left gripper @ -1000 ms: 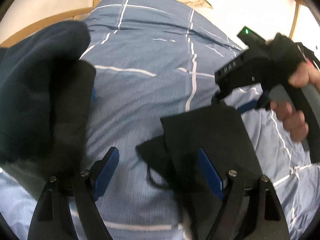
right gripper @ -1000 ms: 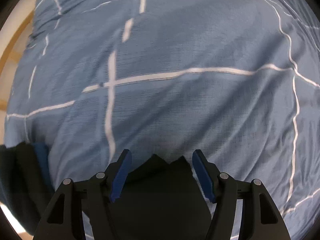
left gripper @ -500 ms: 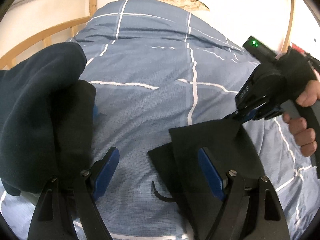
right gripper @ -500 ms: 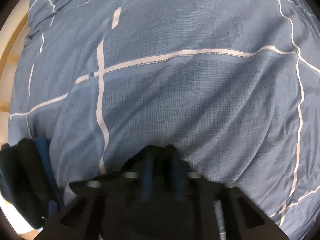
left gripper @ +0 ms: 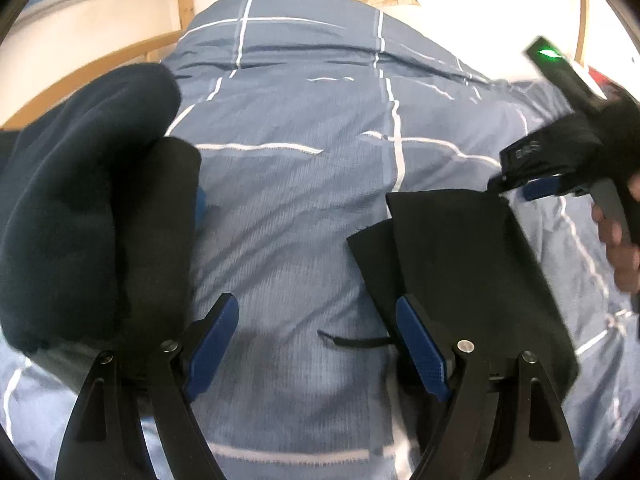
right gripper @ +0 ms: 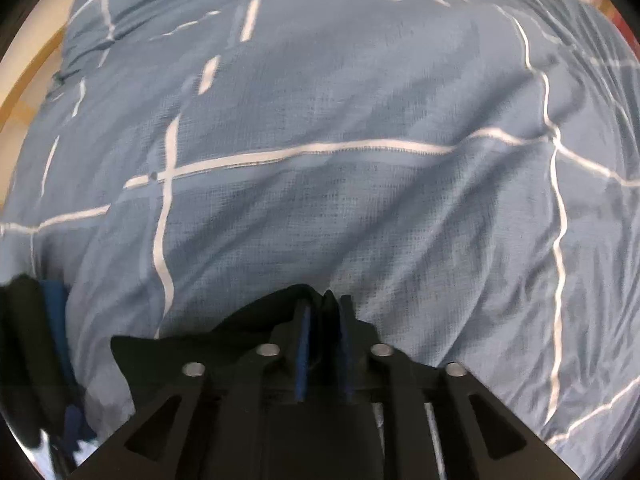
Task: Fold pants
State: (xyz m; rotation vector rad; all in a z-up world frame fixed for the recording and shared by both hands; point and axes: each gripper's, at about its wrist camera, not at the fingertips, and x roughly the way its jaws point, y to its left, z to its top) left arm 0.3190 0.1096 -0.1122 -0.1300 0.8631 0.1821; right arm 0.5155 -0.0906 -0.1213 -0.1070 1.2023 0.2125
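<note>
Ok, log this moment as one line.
left gripper: open, empty | right gripper: opening, black pants corner between pads | surface: blue checked duvet

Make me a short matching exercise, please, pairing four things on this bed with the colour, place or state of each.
Things:
1. pants
2. duvet
3. left gripper
4. right gripper

Descriptions:
A. blue with white lines
B. jaws wide apart, nothing between the pads
C. black, lying flat at the right of the left wrist view
D. pads close together on a bunch of black cloth

Pairs: 1-C, 2-A, 3-B, 4-D
</note>
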